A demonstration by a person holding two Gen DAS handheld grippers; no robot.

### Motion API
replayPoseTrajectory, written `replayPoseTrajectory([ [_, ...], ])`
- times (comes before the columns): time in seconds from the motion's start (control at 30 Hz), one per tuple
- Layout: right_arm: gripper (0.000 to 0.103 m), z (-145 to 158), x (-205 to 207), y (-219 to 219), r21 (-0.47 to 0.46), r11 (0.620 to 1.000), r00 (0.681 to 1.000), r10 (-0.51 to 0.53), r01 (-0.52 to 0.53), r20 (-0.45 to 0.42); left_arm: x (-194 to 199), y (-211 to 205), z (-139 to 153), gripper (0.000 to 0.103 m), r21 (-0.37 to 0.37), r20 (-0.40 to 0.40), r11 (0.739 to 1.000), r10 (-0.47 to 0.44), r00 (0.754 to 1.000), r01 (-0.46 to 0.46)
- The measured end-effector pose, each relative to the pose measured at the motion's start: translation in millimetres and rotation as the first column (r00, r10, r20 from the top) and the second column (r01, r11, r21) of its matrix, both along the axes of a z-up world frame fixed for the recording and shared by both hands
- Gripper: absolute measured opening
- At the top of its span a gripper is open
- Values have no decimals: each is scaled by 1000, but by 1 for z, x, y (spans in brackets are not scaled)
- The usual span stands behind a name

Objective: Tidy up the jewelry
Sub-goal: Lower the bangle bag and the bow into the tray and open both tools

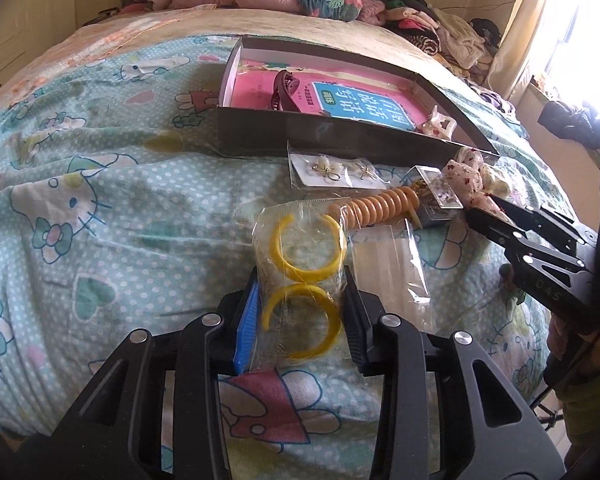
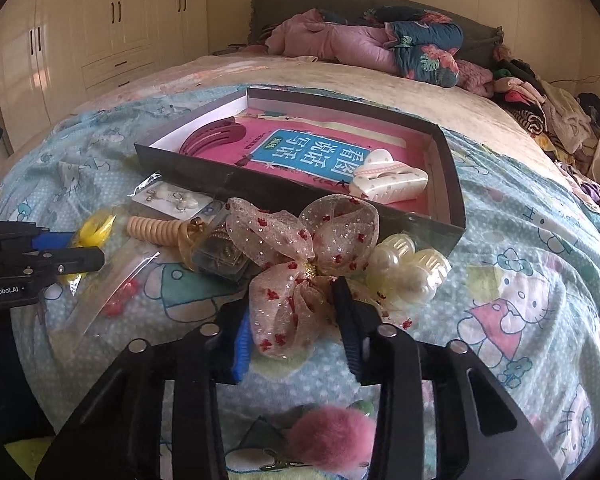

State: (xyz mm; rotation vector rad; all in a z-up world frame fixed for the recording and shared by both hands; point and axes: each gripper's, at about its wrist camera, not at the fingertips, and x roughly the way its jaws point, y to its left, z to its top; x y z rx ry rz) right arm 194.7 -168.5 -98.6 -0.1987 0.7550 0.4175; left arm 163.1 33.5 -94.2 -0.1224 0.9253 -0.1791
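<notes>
Left wrist view, nearest first: the left gripper (image 1: 300, 312) is clenched on a clear bag of yellow hoop earrings (image 1: 302, 276), both pads pressing the plastic, and the bag lies low on the cartoon-print bedspread (image 1: 100, 200), not visibly lifted. Just beyond it at about one o'clock lies an empty-looking clear bag (image 1: 388, 264), then a coiled tan hair tie (image 1: 380, 204) and a carded pair of shell earrings (image 1: 336, 168) at twelve o'clock.

From the right wrist view, the right gripper (image 2: 296, 320) is closed around the lower loop of a sheer spotted bow (image 2: 300, 256); a pink pompom (image 2: 332, 432) lies close under the camera at six o'clock, and pearly claw clips (image 2: 408, 268) rest just beside the bow at two o'clock. A small clear case of pins (image 2: 216, 252) sits at ten o'clock of the bow.

Farthest, at twelve o'clock, the dark shallow box (image 2: 172, 160) holds a book, a maroon hair clip (image 2: 216, 136) and a white claw clip (image 2: 388, 180).

Judged from this, sorting is in its early part: two pieces are boxed, two are gripped, and most items are outside the box.
</notes>
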Motion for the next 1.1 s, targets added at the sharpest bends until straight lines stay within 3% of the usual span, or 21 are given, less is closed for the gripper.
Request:
replayPoseTrajectory([
  [0.07,18,0,-2,0,-5,1000,1000,3,-3,4,-2,1,2,29,-6,3,1000,2,1000,-2],
  [0.17,13,2,-7,-4,14,1000,1000,4,-4,5,-6,2,6,29,-16,11,1000,2,1000,-2],
  [0.63,11,29,-46,-32,86,996,999,-13,10,31,-19,-7,29,29,-18,70,999,-35,997,36],
  [1.1,11,58,-67,-56,121,991,995,-61,51,74,-5,-34,53,29,-9,124,996,-86,988,88],
])
